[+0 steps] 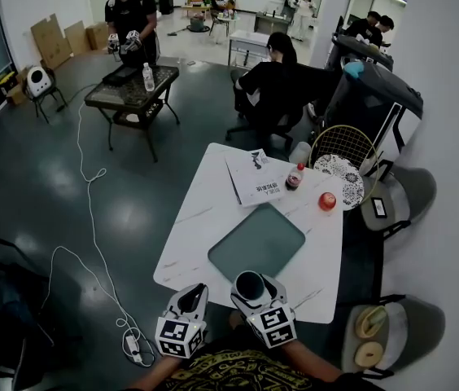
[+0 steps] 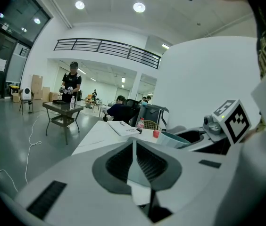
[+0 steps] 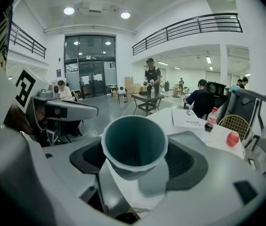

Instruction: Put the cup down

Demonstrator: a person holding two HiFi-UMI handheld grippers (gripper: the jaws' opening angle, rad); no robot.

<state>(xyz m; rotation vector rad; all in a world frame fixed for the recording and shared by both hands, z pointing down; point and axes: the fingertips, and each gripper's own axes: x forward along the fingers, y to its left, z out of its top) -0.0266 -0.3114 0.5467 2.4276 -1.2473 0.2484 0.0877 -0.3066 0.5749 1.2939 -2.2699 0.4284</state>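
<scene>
While the teal cup (image 3: 134, 142) is pinched between the jaws of the right gripper (image 1: 251, 287) over the near edge of the white counter (image 1: 201, 222), the putting down is, by my reading, not yet done. No view shows its base resting on the surface, and the jaws are not released. A green mat (image 1: 258, 243) lies just at its 12 o'clock, so lowering and releasing are what remain. The left gripper (image 1: 197, 293), at the cup's 9 o'clock, has its jaws pressed together on nothing.

On the table (image 1: 203, 218) we find the mat (image 1: 256, 241) central, the booklet (image 1: 255, 179) behind it, the bottle (image 1: 295, 177) right of that, the cup (image 3: 134, 147) in our right gripper (image 1: 255, 285) nearest.
</scene>
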